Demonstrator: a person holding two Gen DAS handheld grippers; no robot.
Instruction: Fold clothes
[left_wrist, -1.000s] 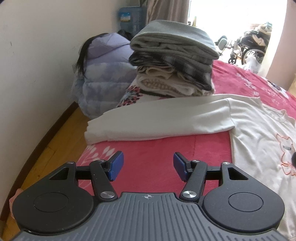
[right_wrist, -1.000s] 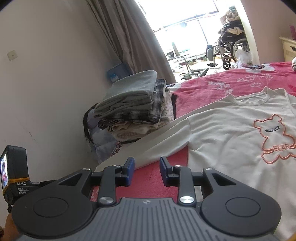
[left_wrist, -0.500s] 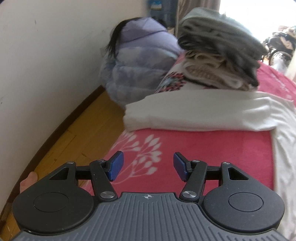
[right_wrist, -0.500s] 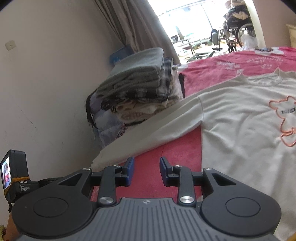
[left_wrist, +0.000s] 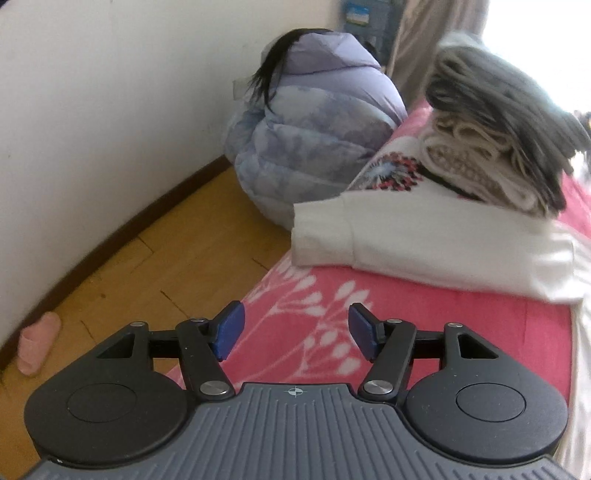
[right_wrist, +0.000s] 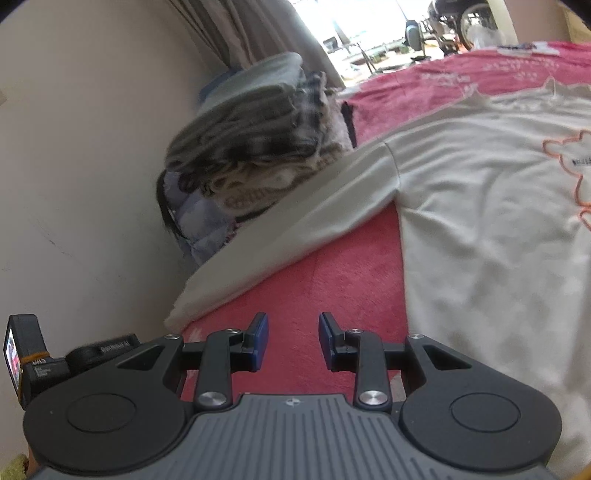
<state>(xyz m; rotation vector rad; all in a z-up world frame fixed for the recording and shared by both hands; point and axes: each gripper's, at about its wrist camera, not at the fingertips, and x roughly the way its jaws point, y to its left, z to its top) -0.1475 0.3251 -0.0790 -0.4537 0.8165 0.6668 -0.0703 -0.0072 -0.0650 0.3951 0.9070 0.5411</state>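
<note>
A white long-sleeved sweatshirt (right_wrist: 491, 206) with an orange bear print lies spread flat on a pink bed cover (right_wrist: 325, 288). Its sleeve (left_wrist: 424, 243) stretches to the bed's left edge, the cuff (left_wrist: 317, 232) at the corner. My left gripper (left_wrist: 295, 332) hovers open over the pink cover (left_wrist: 424, 332), a short way in front of the cuff, nothing between its blue pads. In the right wrist view my right gripper (right_wrist: 293, 341) is open too, narrower, above the pink cover between the sleeve (right_wrist: 295, 236) and the shirt body.
A pile of folded clothes (left_wrist: 498, 140) sits on the bed behind the sleeve, also the pile (right_wrist: 258, 140). A lilac puffer jacket (left_wrist: 314, 122) leans against the wall beside the bed. Wooden floor (left_wrist: 129, 266) and a pink object (left_wrist: 37, 343) lie left of the bed edge.
Both grippers have sunk toward the bed. The left one has swung left, so the cuff and bed edge now sit ahead of it. The right one has closed in on the sleeve.
</note>
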